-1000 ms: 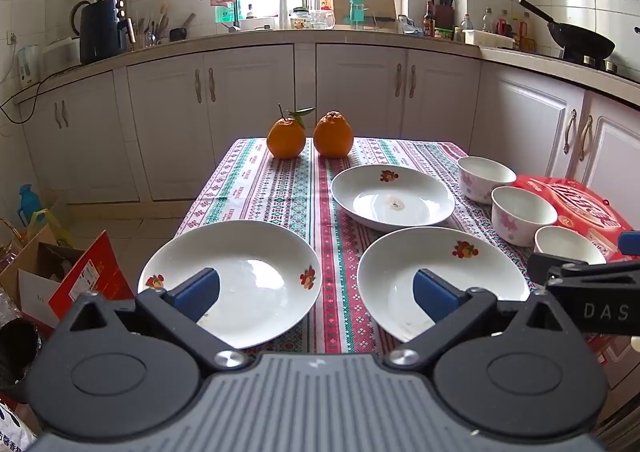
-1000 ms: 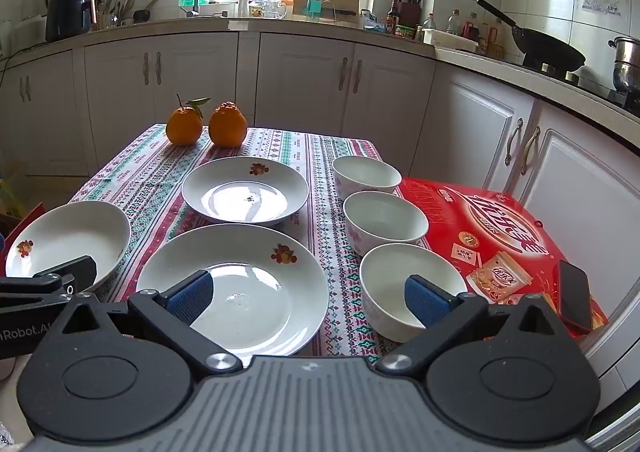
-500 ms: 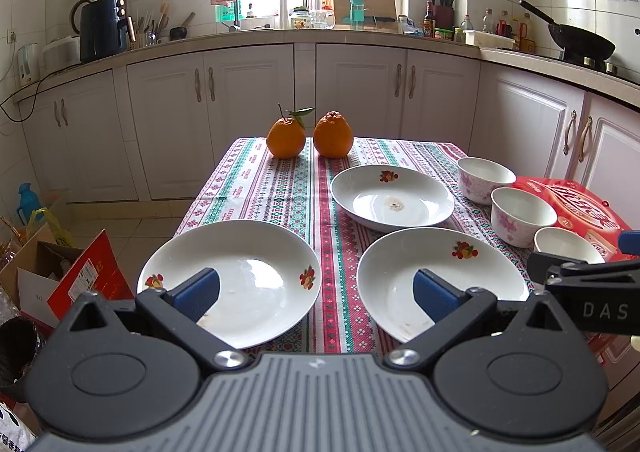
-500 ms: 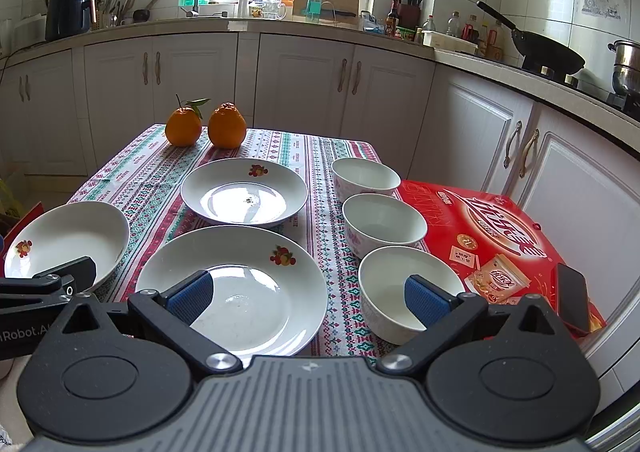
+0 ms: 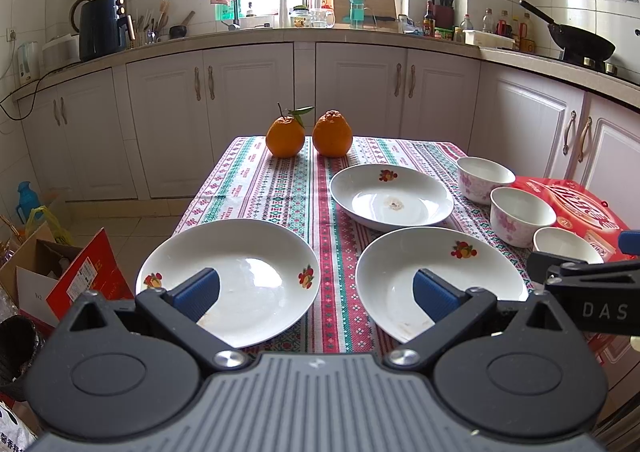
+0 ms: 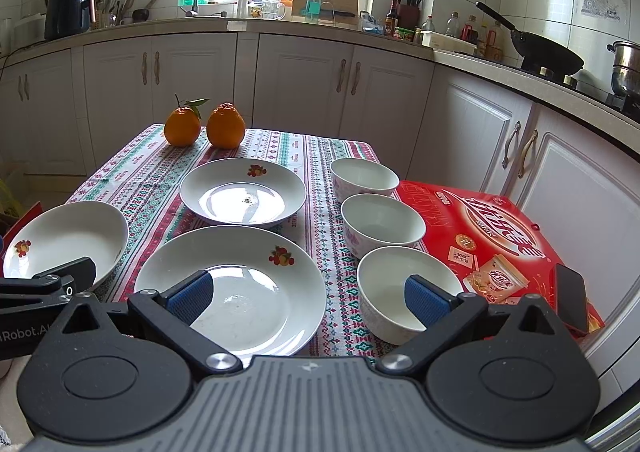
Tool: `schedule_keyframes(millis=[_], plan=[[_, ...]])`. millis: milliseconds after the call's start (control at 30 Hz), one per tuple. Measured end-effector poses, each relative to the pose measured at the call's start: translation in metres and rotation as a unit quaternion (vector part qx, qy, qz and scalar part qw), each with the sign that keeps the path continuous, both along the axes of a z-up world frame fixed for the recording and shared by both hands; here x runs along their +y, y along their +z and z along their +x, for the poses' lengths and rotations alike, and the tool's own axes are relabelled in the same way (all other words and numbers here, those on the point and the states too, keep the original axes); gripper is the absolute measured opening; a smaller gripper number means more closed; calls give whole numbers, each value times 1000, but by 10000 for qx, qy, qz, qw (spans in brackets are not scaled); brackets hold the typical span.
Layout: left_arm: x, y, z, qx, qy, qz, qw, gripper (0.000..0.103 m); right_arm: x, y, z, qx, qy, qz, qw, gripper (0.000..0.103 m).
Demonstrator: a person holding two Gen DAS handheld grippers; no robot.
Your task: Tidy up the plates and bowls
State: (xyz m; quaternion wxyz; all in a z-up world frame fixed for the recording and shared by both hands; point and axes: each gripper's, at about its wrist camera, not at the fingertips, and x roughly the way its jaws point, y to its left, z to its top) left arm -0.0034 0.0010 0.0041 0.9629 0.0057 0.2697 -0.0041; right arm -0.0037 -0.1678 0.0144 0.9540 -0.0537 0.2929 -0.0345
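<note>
Evidently nothing is stacked yet: three plates, the nearest plate (image 6: 236, 284) just ahead of the right gripper (image 6: 306, 298) and left plate (image 5: 228, 280) before the left gripper (image 5: 316, 292), then three bowls (image 6: 382, 221) rightward, both grippers spread wide and empty, so a rim pinch likely comes next.

Left claw (image 5: 316, 290): jaws spread wide, blue pads (image 5: 197, 289) well apart, nothing between them, level and aimed forward, hovering. Right claw (image 6: 306, 296): likewise wide open, blue pads (image 6: 425, 300) far apart, gripping nothing, level and pointing ahead. Side by side, close together: tip of right claw (image 5: 580, 272) poking into the left camera's right edge, tip of left claw (image 6: 52, 280) showing at the right camera's left edge. No hands or arms visible.
</note>
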Motion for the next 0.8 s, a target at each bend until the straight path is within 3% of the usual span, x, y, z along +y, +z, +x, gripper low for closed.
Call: schedule_keyframes(millis=[800], plan=[[0, -1, 1, 3, -41, -18, 10000, 102, 1, 0, 0, -15, -48, -72, 10000, 103]])
